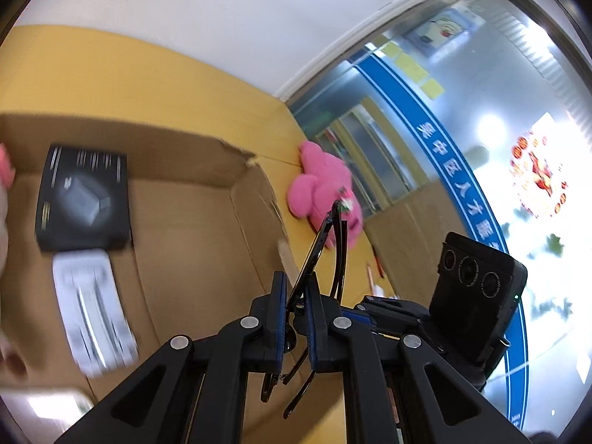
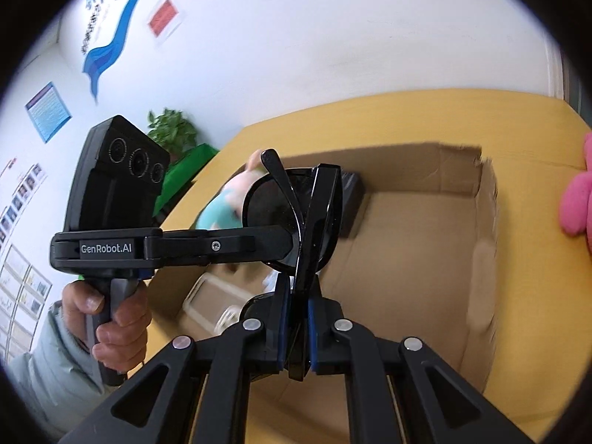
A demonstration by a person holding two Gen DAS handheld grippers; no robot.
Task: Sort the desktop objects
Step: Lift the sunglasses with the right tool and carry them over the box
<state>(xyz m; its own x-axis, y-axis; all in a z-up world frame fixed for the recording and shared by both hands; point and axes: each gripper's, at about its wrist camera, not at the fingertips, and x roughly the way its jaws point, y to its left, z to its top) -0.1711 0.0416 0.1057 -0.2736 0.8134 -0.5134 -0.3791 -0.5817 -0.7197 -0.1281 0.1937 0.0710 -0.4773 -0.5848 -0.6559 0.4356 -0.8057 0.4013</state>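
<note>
Between both clamped jaws, sunglasses [image 2: 296, 207]

Bright window [image 1: 499, 140] glare; motion blur, perhaps fisheye-warped.

Black left gripper [image 2: 292, 244], "GenRobot.AI" marking; pale grey sleeve [image 2: 51, 366].

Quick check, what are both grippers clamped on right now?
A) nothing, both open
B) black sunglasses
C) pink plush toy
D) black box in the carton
B: the left gripper and the right gripper are each shut on the black sunglasses, held above the cardboard box.
</note>
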